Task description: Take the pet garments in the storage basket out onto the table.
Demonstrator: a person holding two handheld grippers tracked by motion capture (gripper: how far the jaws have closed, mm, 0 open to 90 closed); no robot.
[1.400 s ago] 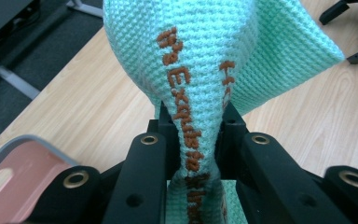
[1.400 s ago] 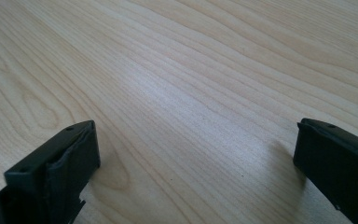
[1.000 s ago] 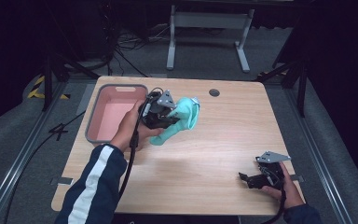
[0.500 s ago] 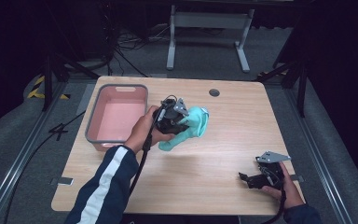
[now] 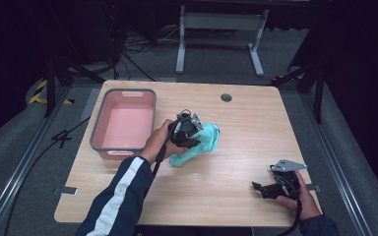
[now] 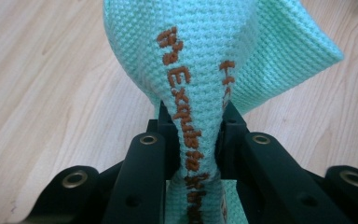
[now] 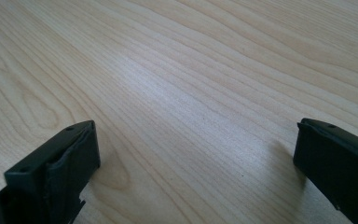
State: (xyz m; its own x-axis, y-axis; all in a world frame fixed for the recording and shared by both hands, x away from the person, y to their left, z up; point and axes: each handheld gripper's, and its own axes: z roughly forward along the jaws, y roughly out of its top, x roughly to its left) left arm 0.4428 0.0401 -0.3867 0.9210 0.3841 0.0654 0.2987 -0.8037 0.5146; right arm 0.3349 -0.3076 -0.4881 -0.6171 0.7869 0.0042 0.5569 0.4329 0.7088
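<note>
A mint-green knitted cloth [image 5: 200, 145] with orange stitched lettering hangs bunched in my left gripper [image 5: 191, 132] near the table's middle, its lower end touching the wood. In the left gripper view the black jaws are shut on a fold of the cloth [image 6: 200, 70], which rises and fans out above them. My right gripper [image 5: 262, 188] rests low at the table's front right, held by a hand. The right gripper view has its two fingers [image 7: 58, 158] standing wide apart over bare wood, nothing between them.
A pink bin with a grey rim [image 5: 98, 129] sits empty at the table's left, just beside the left hand. A round cable hole [image 5: 226, 97] lies at the table's back edge. Bare wood [image 5: 216, 191] stretches between the two grippers.
My left gripper has carried the cloth right and toward the front, away from the bin, and sunk lower until the cloth's end meets the table. The right gripper has stayed put.
</note>
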